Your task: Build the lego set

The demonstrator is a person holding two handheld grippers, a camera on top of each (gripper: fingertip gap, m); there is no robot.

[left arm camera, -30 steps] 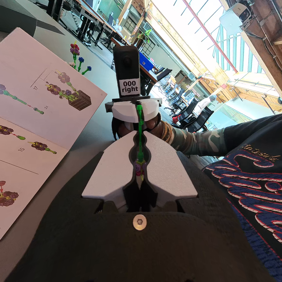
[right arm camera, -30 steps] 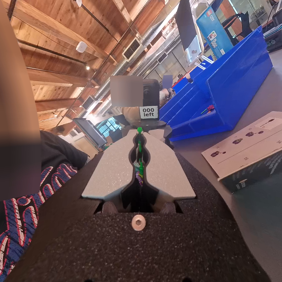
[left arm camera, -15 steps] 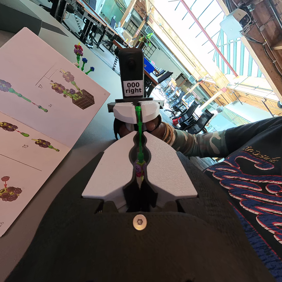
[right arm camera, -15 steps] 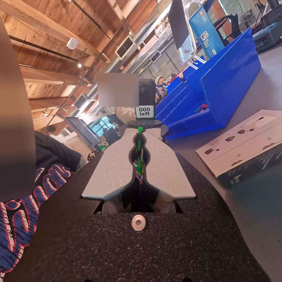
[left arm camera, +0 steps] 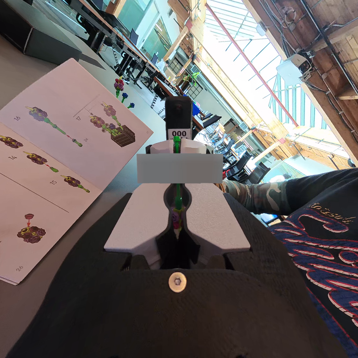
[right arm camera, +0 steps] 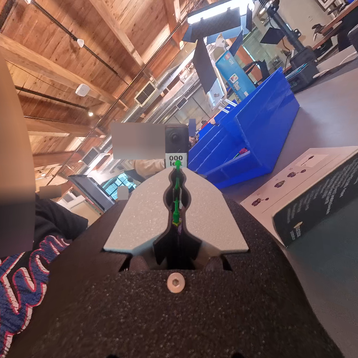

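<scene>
Now both tongs (left arm camera: 177, 186) (right arm camera: 177, 170) pinch flower stem (left arm camera: 177, 201).

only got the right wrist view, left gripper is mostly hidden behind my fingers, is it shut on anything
Observer: Yes. The left gripper is shut on a green stem, with a purple and pink flower head deep between its fingers.
Operator: any finished flowers nearby
Observer: Three small flowers stand upright past the far edge of the open instruction booklet.
</scene>
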